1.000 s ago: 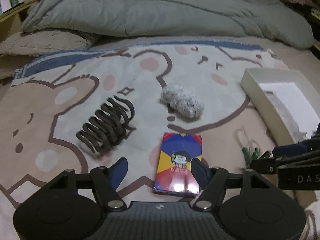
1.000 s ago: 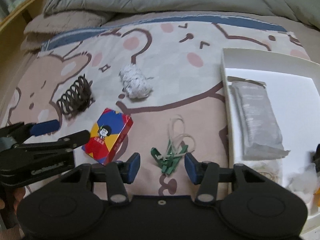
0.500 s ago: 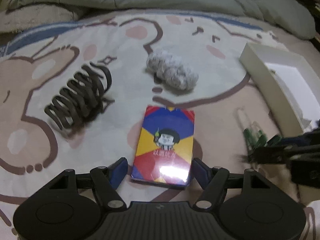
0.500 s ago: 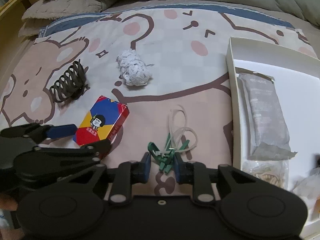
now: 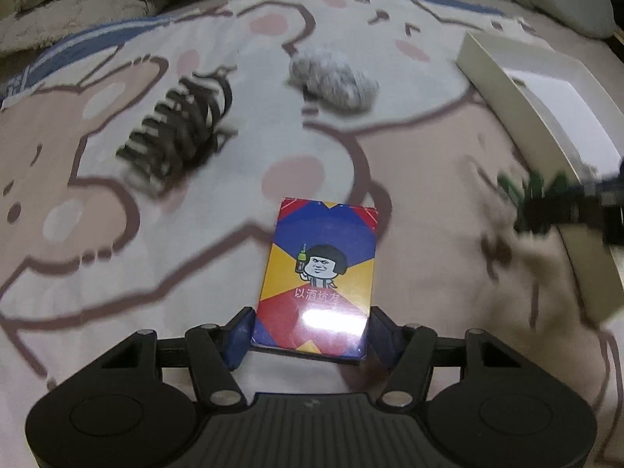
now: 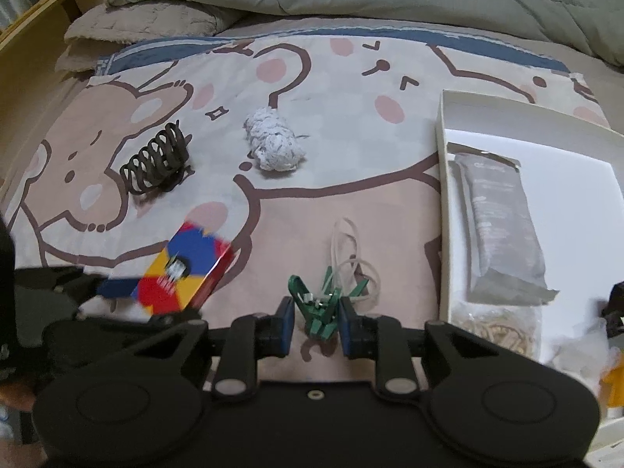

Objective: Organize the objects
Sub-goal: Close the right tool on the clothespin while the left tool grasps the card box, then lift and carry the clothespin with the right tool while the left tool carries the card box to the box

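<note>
Closing in on the card box (image 5: 318,273) with the left gripper (image 5: 310,331): fingers have just been narrowing, box between them, looks like touching both sides but can't tell for sure if pinched. Right gripper (image 6: 316,321) clamped on the green clips (image 6: 318,308), just left of the white tray (image 6: 444,202). Hair claw (image 6: 156,160) and knitted ball (image 6: 275,144) further left of the tray, untouched. Risks: glossy box slipping out on a shallow grip, loose cords (image 6: 353,249) snagging on the tray wall, soft bed (image 6: 351,202) sagging mid-grab.
</note>
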